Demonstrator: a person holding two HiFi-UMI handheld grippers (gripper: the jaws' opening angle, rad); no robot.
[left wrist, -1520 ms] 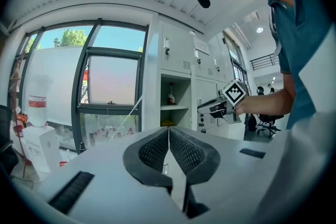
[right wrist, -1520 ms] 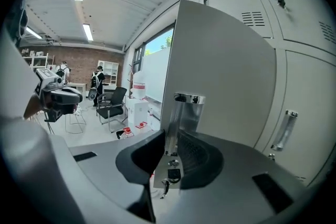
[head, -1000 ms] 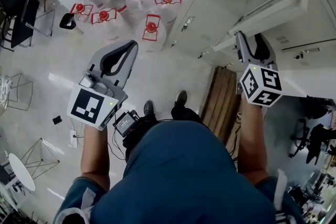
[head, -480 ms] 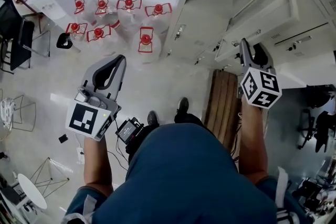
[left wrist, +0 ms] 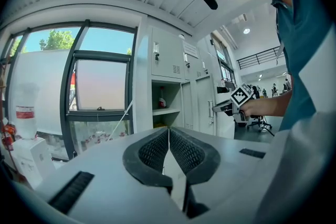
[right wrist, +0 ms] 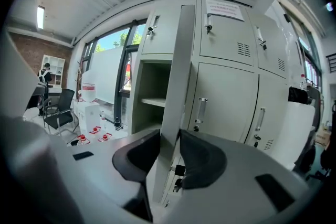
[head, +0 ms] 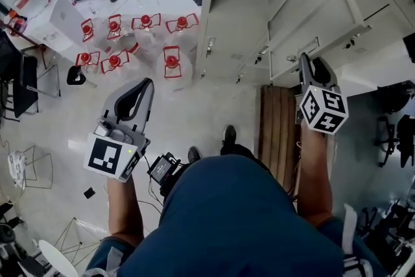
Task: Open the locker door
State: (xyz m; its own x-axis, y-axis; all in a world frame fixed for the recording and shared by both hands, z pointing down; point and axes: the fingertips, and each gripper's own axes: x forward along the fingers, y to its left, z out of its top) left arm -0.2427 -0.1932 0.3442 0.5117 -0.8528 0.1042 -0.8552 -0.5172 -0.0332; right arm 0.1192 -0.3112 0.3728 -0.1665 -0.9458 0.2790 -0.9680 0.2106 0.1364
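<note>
The grey locker door (right wrist: 176, 86) stands ajar, and I see it edge-on in the right gripper view. Its front edge runs up between the jaws of my right gripper (right wrist: 169, 136). Those jaws are closing, and both dark pads (right wrist: 197, 157) lie against the door's two faces. From the head view my right gripper (head: 312, 61) reaches onto the door (head: 324, 16) at the upper right. My left gripper (head: 146, 83) hangs over the floor, away from the lockers. It is shut with nothing in it, its tips meeting in the left gripper view (left wrist: 169, 131).
Beside the door an open compartment with a shelf (right wrist: 152, 99) shows. Closed lockers with handles (right wrist: 226, 97) stand to the right. Several water bottles with red caps (head: 130, 42) sit on the floor by the window. A wooden board (head: 277, 123) lies at the lockers' foot.
The head view has shifted, so the lockers and bottles sit higher and further left. My right gripper stays at the door's edge. My left gripper has sunk slightly.
</note>
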